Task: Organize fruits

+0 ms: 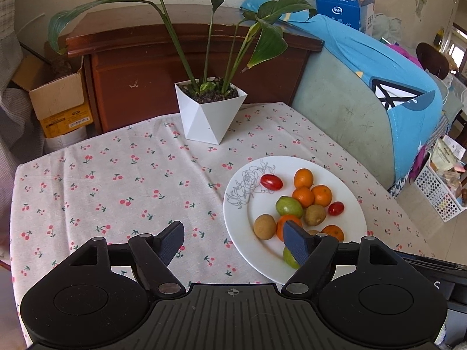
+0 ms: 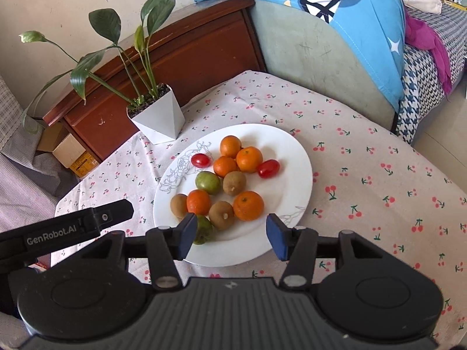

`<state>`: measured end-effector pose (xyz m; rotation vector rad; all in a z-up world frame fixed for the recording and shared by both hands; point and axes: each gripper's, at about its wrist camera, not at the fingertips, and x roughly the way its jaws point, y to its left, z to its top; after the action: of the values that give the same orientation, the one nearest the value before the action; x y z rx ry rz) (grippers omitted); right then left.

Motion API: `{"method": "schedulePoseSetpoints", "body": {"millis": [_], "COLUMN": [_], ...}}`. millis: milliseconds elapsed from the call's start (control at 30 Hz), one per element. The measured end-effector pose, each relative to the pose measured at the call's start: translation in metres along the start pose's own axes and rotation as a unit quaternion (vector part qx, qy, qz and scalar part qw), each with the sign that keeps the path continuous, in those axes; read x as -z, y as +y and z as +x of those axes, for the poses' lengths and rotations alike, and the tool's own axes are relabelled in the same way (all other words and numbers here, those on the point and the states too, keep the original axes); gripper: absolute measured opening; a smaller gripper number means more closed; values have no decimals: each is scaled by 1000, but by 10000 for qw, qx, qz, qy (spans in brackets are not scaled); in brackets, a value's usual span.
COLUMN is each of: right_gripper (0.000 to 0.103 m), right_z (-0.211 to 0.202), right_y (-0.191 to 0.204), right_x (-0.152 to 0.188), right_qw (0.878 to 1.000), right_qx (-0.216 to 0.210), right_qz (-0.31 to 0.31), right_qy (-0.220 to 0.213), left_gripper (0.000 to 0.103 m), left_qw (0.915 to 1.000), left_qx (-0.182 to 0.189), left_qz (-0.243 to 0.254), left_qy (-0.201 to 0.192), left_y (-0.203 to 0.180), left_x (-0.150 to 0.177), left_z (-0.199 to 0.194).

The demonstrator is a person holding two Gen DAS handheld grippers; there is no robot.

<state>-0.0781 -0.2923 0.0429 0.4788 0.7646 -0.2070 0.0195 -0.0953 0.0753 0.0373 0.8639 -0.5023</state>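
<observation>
left gripper (image 2: 116, 214) arm reads "GenRobot.AI" (white lettering) beside plate (image 2: 294, 157).

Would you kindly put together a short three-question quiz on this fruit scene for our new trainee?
1. True or false: all the fruit lies on the white plate, none on the cherry-print tablecloth.
2. How many red cherry tomatoes are on the plate?
3. Multiple choice: the jaws of the left gripper and right gripper are
A. both open and holding nothing
B. both shut on an orange
C. left shut, right open

Key:
1. True.
2. Two: one by the plate's flower drawing, one beside the oranges.
3. A.
</observation>
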Motion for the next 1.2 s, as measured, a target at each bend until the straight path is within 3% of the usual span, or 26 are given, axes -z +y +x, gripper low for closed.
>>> {"method": "schedulePoseSetpoints", "body": {"millis": [233, 533, 1200], "right_gripper": [67, 75, 83], "right_z": [12, 19, 24], "right_y": [-2, -7, -1], "right_x": [1, -1, -1], "right_qw": [9996, 9984, 9958], "right_qx": [252, 531, 908], "right_qz": [83, 156, -124], "right_qy": [89, 64, 61], "left_gripper": [83, 87, 87], "left_qw": [9989, 9971, 9938], "left_qx": [-316, -551, -839], "left_qz": [103, 251, 418], "left_qy": [317, 469, 597], "left_y": [-10, -16, -20], "left_x": [7, 11, 13], "left_z": [13, 22, 28]}}
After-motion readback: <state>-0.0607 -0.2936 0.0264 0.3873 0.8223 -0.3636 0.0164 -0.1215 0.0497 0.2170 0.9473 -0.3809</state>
